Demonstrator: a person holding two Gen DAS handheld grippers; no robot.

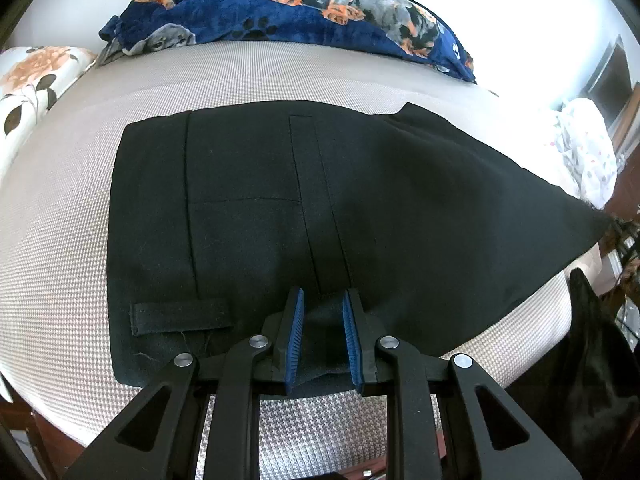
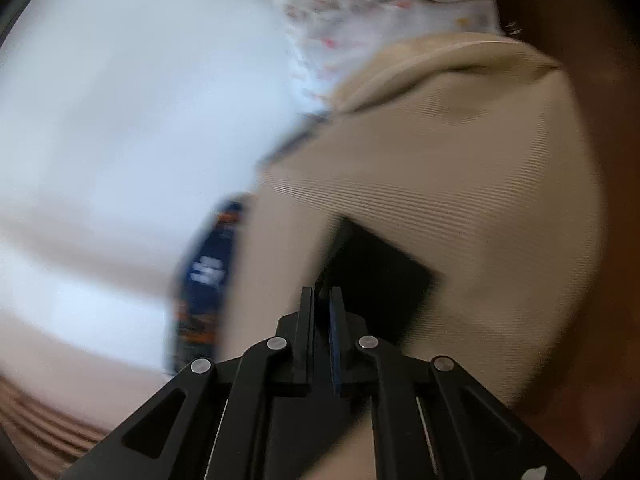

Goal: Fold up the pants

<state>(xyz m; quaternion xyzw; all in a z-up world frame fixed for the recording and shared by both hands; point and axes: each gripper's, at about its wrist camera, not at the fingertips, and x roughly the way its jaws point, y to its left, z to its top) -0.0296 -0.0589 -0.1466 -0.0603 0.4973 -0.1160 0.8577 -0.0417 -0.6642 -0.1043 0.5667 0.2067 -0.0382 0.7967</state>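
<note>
Black pants (image 1: 256, 208) lie on a beige woven mattress (image 1: 60, 240), waistband end near me, a belt loop (image 1: 180, 318) at the lower left. My left gripper (image 1: 322, 300) has its blue-padded fingers (image 1: 295, 336) apart, straddling the near hem of the pants. The pants' right part rises off the bed to a point at the far right (image 1: 580, 216). In the blurred right wrist view my right gripper (image 2: 322, 296) is shut on a black corner of the pants (image 2: 376, 276), above the mattress (image 2: 480, 200).
A navy dog-print blanket (image 1: 300, 8) lies at the far edge of the bed and shows in the right wrist view (image 2: 208, 272). A floral pillow (image 1: 32, 84) sits at the left. White dotted fabric (image 1: 588, 160) lies at the right. A dark wooden bed frame (image 1: 44, 436) borders the near edge.
</note>
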